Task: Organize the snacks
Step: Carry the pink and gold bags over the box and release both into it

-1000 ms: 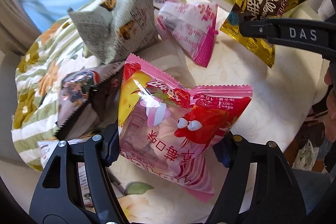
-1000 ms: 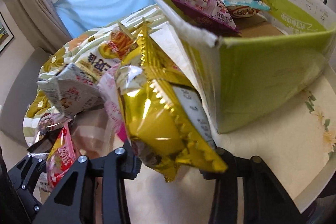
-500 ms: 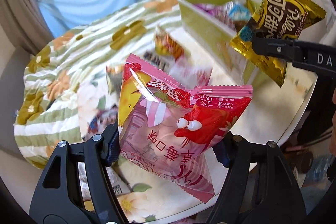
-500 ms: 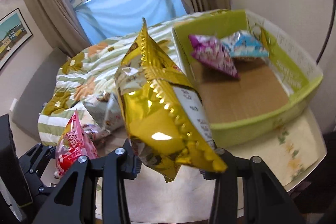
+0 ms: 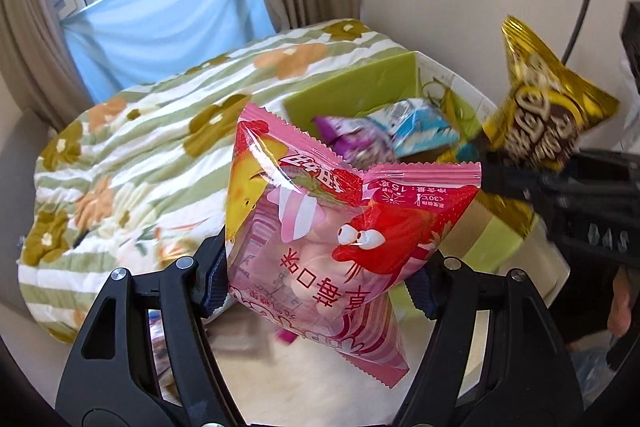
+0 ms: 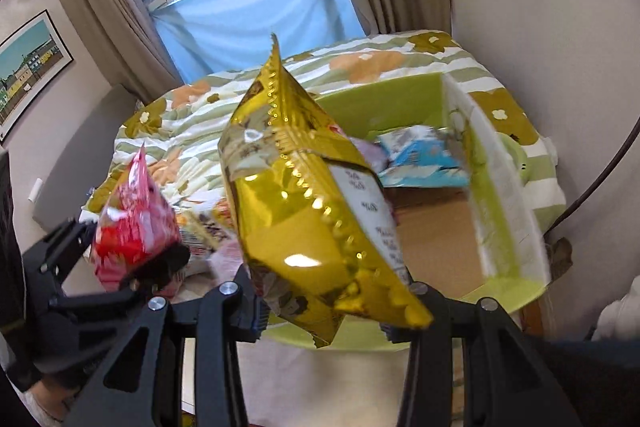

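Two tools are loaded: left tool (image 5: 320, 283) grips the pink packet (image 5: 340, 227), right tool (image 6: 332, 303) the gold packet (image 6: 312, 211), both above the green box (image 6: 500, 187). Corner grips risk slipping; the packets could collide.

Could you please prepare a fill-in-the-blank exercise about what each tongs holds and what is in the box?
1. The left tongs grip a glossy ____ candy packet.
2. The right tongs grip a shiny ____ foil packet.
3. The green cardboard box holds a purple packet and a ____ packet.

Missing words: pink; gold; blue
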A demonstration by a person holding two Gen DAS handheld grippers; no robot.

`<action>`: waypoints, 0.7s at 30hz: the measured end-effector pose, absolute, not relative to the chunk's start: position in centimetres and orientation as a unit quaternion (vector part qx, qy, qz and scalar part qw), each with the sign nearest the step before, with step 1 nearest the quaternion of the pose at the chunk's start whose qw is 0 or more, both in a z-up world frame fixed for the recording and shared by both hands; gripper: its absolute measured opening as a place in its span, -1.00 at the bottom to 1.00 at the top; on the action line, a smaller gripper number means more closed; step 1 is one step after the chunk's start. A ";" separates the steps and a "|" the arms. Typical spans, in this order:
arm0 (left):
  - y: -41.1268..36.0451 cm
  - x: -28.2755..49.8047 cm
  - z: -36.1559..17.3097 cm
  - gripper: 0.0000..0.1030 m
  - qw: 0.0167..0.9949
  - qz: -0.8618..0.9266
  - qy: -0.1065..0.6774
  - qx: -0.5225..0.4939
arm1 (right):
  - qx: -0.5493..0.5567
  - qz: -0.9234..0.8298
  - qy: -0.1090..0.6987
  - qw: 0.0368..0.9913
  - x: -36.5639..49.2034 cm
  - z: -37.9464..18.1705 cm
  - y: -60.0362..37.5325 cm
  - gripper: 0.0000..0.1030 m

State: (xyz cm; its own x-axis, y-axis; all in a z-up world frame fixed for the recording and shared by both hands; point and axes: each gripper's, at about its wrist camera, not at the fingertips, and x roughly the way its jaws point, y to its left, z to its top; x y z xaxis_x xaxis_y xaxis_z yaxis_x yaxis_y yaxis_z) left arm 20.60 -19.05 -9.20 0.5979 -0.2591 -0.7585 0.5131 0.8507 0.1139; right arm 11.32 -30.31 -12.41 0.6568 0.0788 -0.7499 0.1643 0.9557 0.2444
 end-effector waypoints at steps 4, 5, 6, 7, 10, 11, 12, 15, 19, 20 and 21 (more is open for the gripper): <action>-23.3 22.9 -10.7 0.32 0.870 -0.212 0.422 0.142 | 0.138 -0.021 0.428 0.893 11.9 -13.1 -33.8 -0.24; -24.4 23.5 -11.3 0.32 0.866 -0.209 0.432 0.140 | 0.137 -0.021 0.433 0.891 12.0 -13.4 -34.9 -0.24; -25.2 23.9 -11.9 0.32 0.863 -0.208 0.439 0.140 | 0.136 -0.022 0.435 0.890 11.8 -13.6 -35.6 -0.24; -25.8 24.2 -12.3 0.33 0.860 -0.207 0.445 0.140 | 0.136 -0.022 0.438 0.888 11.7 -13.7 -36.3 -0.24; -27.0 24.9 -13.6 0.63 0.849 -0.212 0.466 0.127 | 0.138 -0.022 0.447 0.883 11.6 -14.1 -38.0 -0.24; -27.3 24.9 -13.8 0.97 0.849 -0.209 0.469 0.126 | 0.140 -0.023 0.451 0.881 11.6 -14.3 -38.6 -0.24; -27.2 24.6 -14.0 0.99 0.851 -0.206 0.466 0.125 | 0.141 -0.024 0.453 0.880 11.6 -14.4 -38.9 -0.24; -26.7 24.0 -14.4 0.99 0.848 -0.214 0.471 0.119 | 0.149 -0.026 0.458 0.876 11.4 -14.9 -39.6 -0.24; -25.6 23.0 -14.2 0.99 0.846 -0.217 0.474 0.113 | 0.159 -0.032 0.463 0.871 11.4 -15.6 -39.7 -0.24; -25.2 22.7 -14.1 0.99 0.846 -0.219 0.474 0.111 | 0.162 -0.033 0.465 0.870 11.3 -15.7 -39.6 -0.24; -24.8 22.3 -13.9 0.99 0.845 -0.220 0.474 0.113 | 0.164 -0.035 0.466 0.869 11.3 -15.7 -39.6 -0.24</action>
State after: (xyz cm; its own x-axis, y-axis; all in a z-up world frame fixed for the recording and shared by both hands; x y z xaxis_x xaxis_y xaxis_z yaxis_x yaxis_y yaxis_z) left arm 22.32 -24.83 -13.90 0.4547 -0.2648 -0.8504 0.4783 0.8780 -0.0176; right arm 11.30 -39.57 -15.68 0.5624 0.0923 -0.8217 0.2132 0.9440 0.2519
